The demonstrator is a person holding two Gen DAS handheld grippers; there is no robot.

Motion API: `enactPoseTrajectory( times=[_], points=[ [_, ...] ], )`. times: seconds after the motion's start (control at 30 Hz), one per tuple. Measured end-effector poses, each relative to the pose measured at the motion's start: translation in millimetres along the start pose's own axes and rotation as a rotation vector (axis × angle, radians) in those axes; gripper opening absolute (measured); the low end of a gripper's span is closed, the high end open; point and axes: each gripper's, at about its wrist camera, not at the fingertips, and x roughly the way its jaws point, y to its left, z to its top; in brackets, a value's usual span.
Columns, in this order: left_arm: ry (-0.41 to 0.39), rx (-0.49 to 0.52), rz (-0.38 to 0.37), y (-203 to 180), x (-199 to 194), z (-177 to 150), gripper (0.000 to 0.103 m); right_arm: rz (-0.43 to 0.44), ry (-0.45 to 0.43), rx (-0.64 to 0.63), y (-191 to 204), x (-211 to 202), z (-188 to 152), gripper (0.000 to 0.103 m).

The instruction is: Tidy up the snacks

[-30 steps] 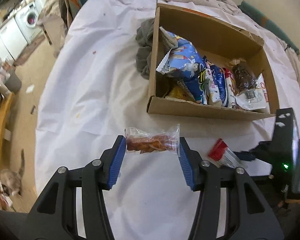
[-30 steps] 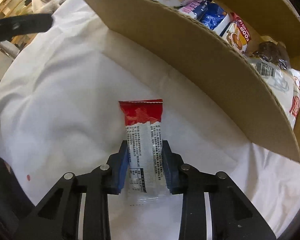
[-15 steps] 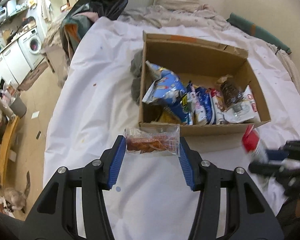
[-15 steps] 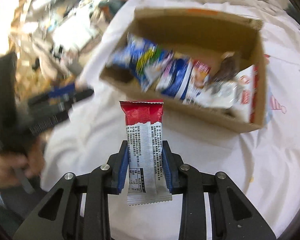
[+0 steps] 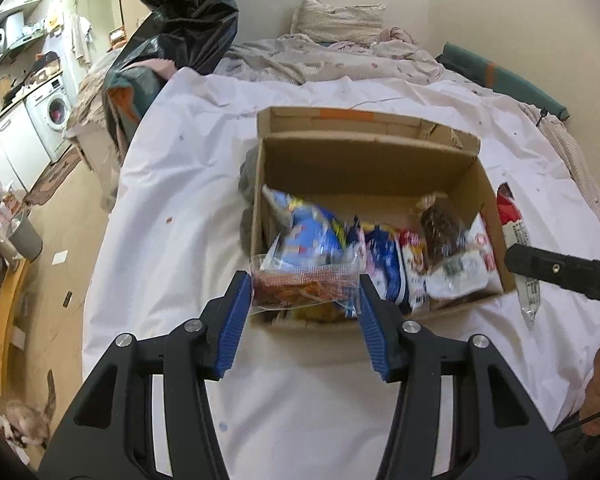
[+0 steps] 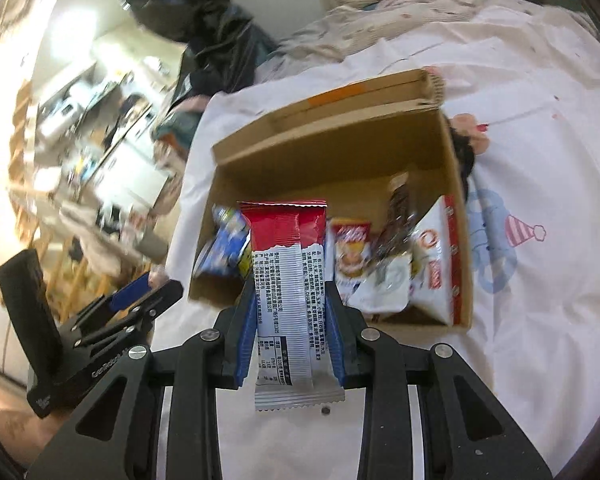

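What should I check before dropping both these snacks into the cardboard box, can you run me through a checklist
1. Left gripper clamped on the clear packet of reddish snacks: ok.
2. Right gripper clamped on the red and white wrapper: ok.
3. Cardboard box open at the top: ok.
4. Free space in the box: ok, bare floor at the back, behind the upright packets.
5. Either snack already over the opening: cannot tell.
6. The two grippers apart from each other: ok.

Home, probably studio flat – rumpled bedding, washing machine, kitchen counter – all one room.
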Motion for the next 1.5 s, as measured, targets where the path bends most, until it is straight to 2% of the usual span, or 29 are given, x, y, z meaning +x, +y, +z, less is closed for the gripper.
enactPoseTrajectory(
  times=[0.13,0.3,0.5,0.8,0.97,1.03,1.1,1.23,1.3,1.5],
  points=[
    [-0.013,0.005,-0.025,-7,12,24,0.049,-0.007,-0.003,0.108,-20,9,8,0.033],
    [-0.020,0.034,-0.069,-20,32,35,0.049,-0.024,0.018,0.162,-33,21,13,0.033],
    [0.049,0.038,-0.128,-31,58,34,0.049,-0.048,0.011,0.169,-36,32,13,0.034],
    [0.081,-0.003,-0.139,-32,68,38,0.051,-0.061,-0.025,0.193,-41,36,17,0.034],
    [0.069,0.002,-0.129,-33,64,38,0.052,-0.037,-0.037,0.199,-40,35,18,0.036],
    [0.060,0.014,-0.120,-34,61,39,0.055,-0.024,-0.033,0.193,-38,35,19,0.043],
    [0.041,0.015,-0.106,-33,56,40,0.066,-0.009,-0.048,0.186,-36,32,20,0.063],
    [0.009,-0.009,-0.132,-28,44,42,0.083,-0.002,-0.078,0.144,-24,22,22,0.076],
    [-0.001,-0.026,-0.131,-24,37,40,0.085,-0.020,-0.092,0.116,-16,14,22,0.088],
    [-0.035,-0.086,-0.105,-4,11,34,0.085,-0.151,-0.173,0.026,9,-19,12,0.099]
  ],
)
